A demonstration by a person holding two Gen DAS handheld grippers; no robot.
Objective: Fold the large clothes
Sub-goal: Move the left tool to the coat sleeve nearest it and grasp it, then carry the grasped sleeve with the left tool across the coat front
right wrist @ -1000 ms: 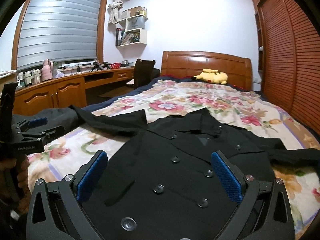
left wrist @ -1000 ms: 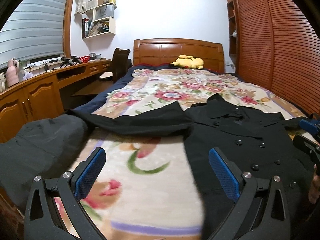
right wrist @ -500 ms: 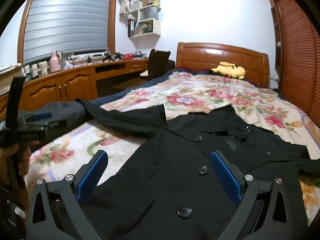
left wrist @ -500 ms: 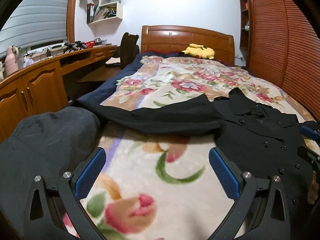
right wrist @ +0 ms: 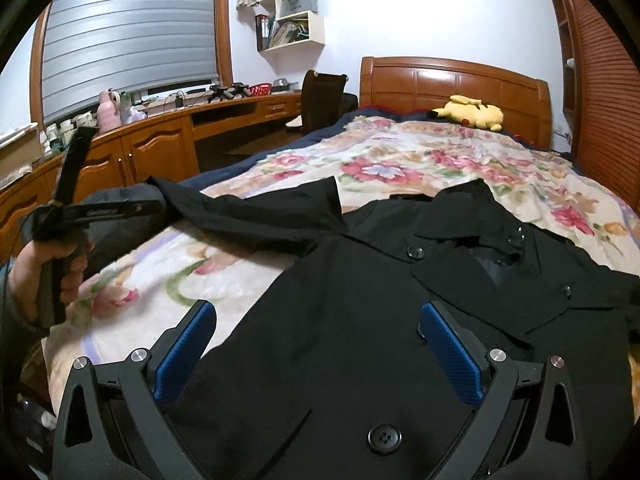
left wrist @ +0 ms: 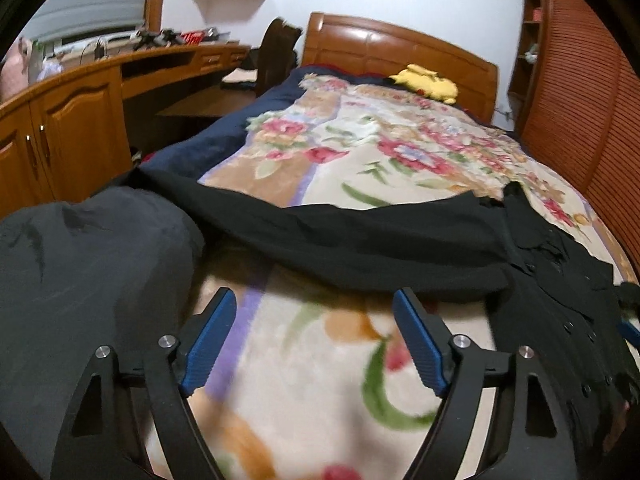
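Note:
A black buttoned coat (right wrist: 360,292) lies face up on the floral blanket (right wrist: 400,168), and its left sleeve (left wrist: 360,240) stretches out sideways towards the bed's left edge. My left gripper (left wrist: 314,298) hovers over bare blanket just short of that sleeve. Its jaws are closing with nothing between them. In the right wrist view the left gripper (right wrist: 80,212) shows at the far left, held by a hand (right wrist: 48,268). My right gripper (right wrist: 318,310) stands open low over the coat's front, with only flat cloth under the blue pads (right wrist: 452,352).
A dark grey garment (left wrist: 80,264) is heaped at the bed's near left corner. A yellow plush toy (right wrist: 472,112) lies by the wooden headboard (right wrist: 452,80). A long wooden desk (right wrist: 160,136) and a chair (right wrist: 320,96) run along the left, and slatted wardrobe doors (right wrist: 608,100) along the right.
The left gripper has swung left and closer to the outstretched sleeve and the grey heap, and its jaws have narrowed. The right gripper has drifted a little over the coat and stays open.

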